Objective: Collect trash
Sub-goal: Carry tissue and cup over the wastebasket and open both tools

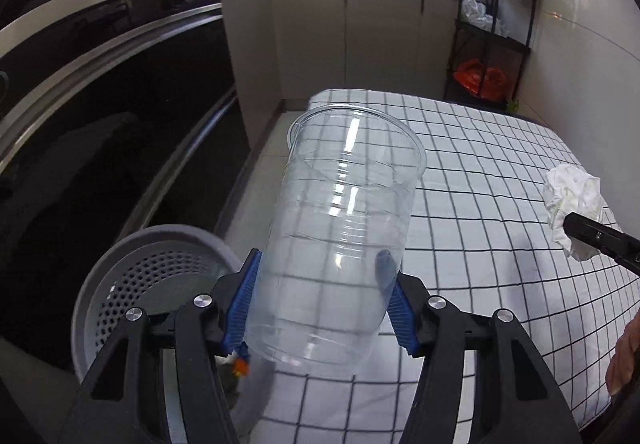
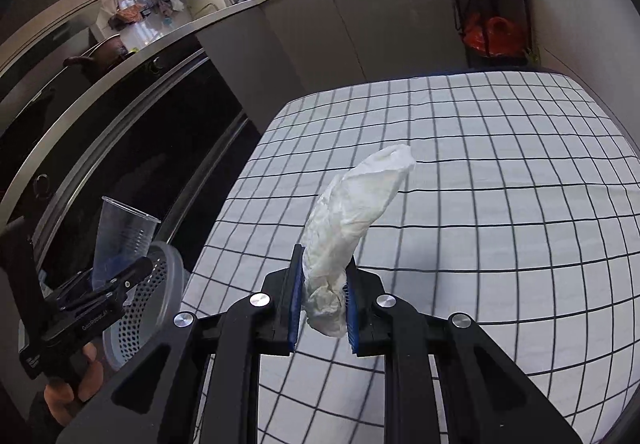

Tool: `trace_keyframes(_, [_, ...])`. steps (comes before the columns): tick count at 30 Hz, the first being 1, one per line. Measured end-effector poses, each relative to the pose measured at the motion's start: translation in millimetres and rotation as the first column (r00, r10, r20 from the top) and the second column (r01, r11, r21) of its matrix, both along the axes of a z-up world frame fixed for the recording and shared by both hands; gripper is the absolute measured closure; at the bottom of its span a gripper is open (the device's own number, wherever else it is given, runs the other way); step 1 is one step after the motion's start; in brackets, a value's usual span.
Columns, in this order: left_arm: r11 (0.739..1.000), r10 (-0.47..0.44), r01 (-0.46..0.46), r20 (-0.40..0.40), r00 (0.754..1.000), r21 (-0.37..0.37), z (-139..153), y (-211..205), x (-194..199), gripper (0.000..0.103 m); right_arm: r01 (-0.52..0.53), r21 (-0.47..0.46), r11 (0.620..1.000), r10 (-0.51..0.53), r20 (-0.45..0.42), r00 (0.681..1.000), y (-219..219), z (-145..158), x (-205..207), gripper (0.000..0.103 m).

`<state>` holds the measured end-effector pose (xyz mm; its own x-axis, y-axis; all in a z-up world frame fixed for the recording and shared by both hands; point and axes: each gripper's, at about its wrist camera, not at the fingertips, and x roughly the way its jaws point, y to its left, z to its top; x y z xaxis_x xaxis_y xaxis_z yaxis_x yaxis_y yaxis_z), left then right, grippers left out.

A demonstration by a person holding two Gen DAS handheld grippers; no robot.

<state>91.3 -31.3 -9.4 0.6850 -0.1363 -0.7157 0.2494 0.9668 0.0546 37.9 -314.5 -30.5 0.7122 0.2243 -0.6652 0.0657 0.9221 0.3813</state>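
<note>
My left gripper (image 1: pixel 320 308) is shut on a clear plastic cup (image 1: pixel 340 236), its blue pads pressing the cup's lower sides; the cup tilts up and away over the table's left edge. The right wrist view shows the same cup (image 2: pixel 124 240) and left gripper (image 2: pixel 116 276) at far left, above the bin. My right gripper (image 2: pixel 322 308) is shut on a crumpled white tissue (image 2: pixel 352 224) that sticks up from between the pads, above the checked tablecloth (image 2: pixel 480 204). The tissue (image 1: pixel 572 200) and one right finger (image 1: pixel 600 236) show at the right edge of the left wrist view.
A grey perforated bin (image 1: pixel 160 272) stands on the floor left of the table, against dark cabinet fronts (image 1: pixel 100 124). A black shelf rack (image 1: pixel 492 40) with bags stands beyond the table's far end. A hand (image 1: pixel 624 356) shows at the right edge.
</note>
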Motion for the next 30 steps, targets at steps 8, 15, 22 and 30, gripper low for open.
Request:
trace_keyframes(8, [0.983, 0.181, -0.182, 0.025, 0.983, 0.022, 4.6, 101.8, -34.0, 0.047, -0.2, -0.053, 0.978, 0.201, 0.007, 0.98, 116.8, 3.2, -0.4, 0.085])
trace_keyframes(15, [0.956, 0.292, -0.292, 0.027, 0.956, 0.024, 1.0, 166.0, -40.1, 0.047, -0.344, -0.073, 0.936, 0.344, -0.011, 0.939, 216.5, -8.0, 3.1, 0.085])
trace_keyframes(22, [0.942, 0.337, -0.337, -0.01, 0.942, 0.008, -13.6, 190.9, -35.6, 0.047, -0.416, -0.119, 0.901, 0.415, -0.035, 0.909, 272.3, -19.0, 18.4, 0.085])
trace_keyframes(30, [0.94, 0.341, -0.342, -0.056, 0.938, -0.003, -22.7, 202.9, -30.5, 0.045, -0.448, -0.141, 0.883, 0.445, -0.057, 0.894, 296.3, -30.1, 29.5, 0.085])
